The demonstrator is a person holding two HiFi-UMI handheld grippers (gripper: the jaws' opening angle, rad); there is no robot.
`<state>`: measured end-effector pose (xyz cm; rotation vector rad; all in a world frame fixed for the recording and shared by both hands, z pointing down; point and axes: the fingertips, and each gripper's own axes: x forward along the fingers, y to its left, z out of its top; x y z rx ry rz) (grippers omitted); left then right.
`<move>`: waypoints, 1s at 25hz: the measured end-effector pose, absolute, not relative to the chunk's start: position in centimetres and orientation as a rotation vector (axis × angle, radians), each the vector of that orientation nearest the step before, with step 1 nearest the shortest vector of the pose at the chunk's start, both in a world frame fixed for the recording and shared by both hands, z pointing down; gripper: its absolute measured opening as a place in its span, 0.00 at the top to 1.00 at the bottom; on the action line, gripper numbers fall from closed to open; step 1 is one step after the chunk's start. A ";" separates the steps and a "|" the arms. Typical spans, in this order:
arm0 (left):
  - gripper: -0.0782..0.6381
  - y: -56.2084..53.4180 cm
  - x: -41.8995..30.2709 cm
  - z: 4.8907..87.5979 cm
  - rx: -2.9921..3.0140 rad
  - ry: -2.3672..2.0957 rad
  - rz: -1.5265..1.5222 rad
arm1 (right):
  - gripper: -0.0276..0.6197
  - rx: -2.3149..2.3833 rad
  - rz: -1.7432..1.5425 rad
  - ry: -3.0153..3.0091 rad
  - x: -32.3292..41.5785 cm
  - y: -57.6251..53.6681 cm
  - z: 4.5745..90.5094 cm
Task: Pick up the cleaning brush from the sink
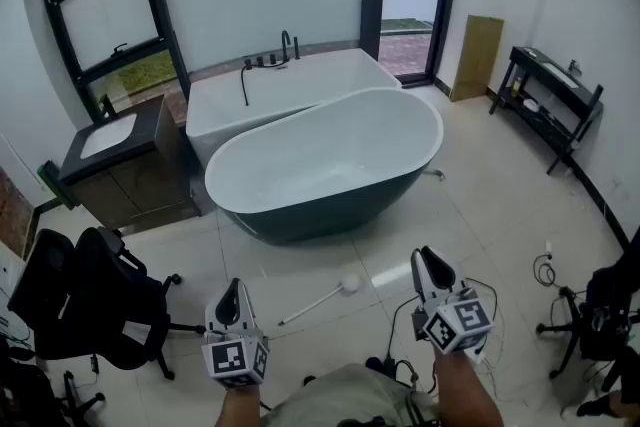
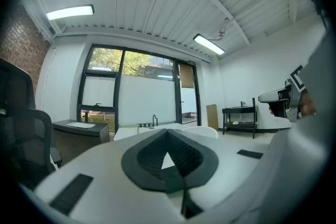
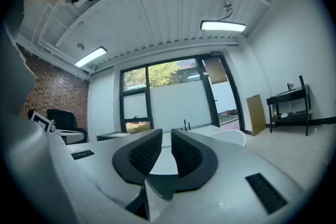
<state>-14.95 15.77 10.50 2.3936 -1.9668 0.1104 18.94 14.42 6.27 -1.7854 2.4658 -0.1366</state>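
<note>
A white long-handled brush (image 1: 324,298) with a round head lies on the tiled floor in front of the bathtub, between my two grippers and a little beyond them. The left gripper (image 1: 231,293) is held level at the lower left, its jaws shut with nothing between them (image 2: 167,135). At the lower right the right gripper (image 1: 430,261) also points level towards the tub, jaws shut and empty (image 3: 166,138). A white sink (image 1: 108,135) sits in a dark vanity at the far left; I see no brush in it.
A large oval bathtub (image 1: 372,97) stands ahead, with a white boxed tub and black taps (image 1: 268,63) behind it. A black office chair (image 1: 85,300) is at the left. Cables (image 1: 545,270) and a stand (image 1: 590,320) are at the right, a black side table (image 1: 552,95) by the far wall.
</note>
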 end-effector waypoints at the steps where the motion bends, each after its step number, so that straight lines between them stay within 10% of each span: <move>1: 0.90 15.5 -15.7 10.9 2.399 -1.968 0.107 | 0.89 -1.784 -0.137 2.463 18.1 14.2 6.6; 25: 0.91 11.8 -21.4 17.7 2.415 -1.950 0.232 | 0.89 -1.800 -0.324 2.512 11.7 8.2 17.1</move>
